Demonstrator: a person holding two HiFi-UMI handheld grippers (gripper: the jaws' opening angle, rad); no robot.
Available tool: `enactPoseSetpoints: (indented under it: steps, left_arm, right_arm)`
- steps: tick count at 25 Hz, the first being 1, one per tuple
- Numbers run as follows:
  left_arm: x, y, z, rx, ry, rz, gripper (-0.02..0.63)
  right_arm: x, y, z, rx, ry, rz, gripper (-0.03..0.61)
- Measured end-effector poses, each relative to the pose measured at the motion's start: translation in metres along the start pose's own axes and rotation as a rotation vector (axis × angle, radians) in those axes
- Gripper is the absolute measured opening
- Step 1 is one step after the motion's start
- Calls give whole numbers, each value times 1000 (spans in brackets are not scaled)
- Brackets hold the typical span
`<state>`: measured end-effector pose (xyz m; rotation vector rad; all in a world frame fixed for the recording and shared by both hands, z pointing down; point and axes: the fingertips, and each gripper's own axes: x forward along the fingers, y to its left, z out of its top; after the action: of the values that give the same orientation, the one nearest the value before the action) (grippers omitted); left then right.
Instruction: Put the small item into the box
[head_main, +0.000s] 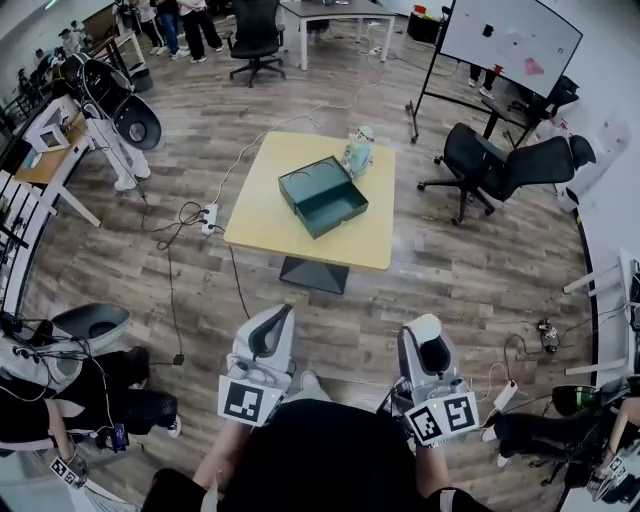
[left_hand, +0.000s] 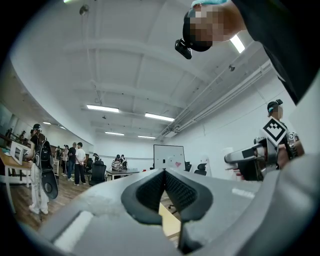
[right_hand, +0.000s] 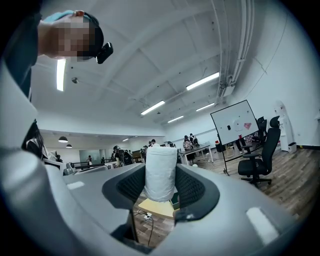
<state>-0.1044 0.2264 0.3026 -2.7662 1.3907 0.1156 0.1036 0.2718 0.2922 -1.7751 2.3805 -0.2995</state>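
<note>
— Holding anything?
— Left claw (left_hand: 164, 175) is pinched together, empty. Right claw (right_hand: 160, 189) grips the white item (right_hand: 160, 167). The box (head_main: 330, 205) sits open on the surface (head_main: 265, 210) well ahead, so I'd judge the carry and drop both remain.
— Anything in the way?
— Cables (head_main: 180, 222) lie left of the surface, and a chair (head_main: 490, 160) stands right.

Left gripper (left_hand: 164, 175) fingers (left_hand: 148, 192) pressed together, empty, yellow bench (left_hand: 170, 223) beyond, whiteboard (left_hand: 169, 156), people (left_hand: 76, 162) far left, right gripper (left_hand: 236, 159) at right
</note>
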Motion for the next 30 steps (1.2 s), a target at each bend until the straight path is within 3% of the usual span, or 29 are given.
enactPoseSetpoints:
  steps: [10, 18, 30]
  left_arm:
    - [8, 35, -12, -42, -18, 34, 2]
    - [34, 40, -22, -44, 11, 26, 2]
    - [89, 86, -35, -49, 24, 86, 2]
  right_arm:
    - [38, 13, -9, -16, 35, 42, 183]
    - [62, -8, -13, 2, 60, 31, 184]
    - [143, -35, -17, 9, 91, 78, 183]
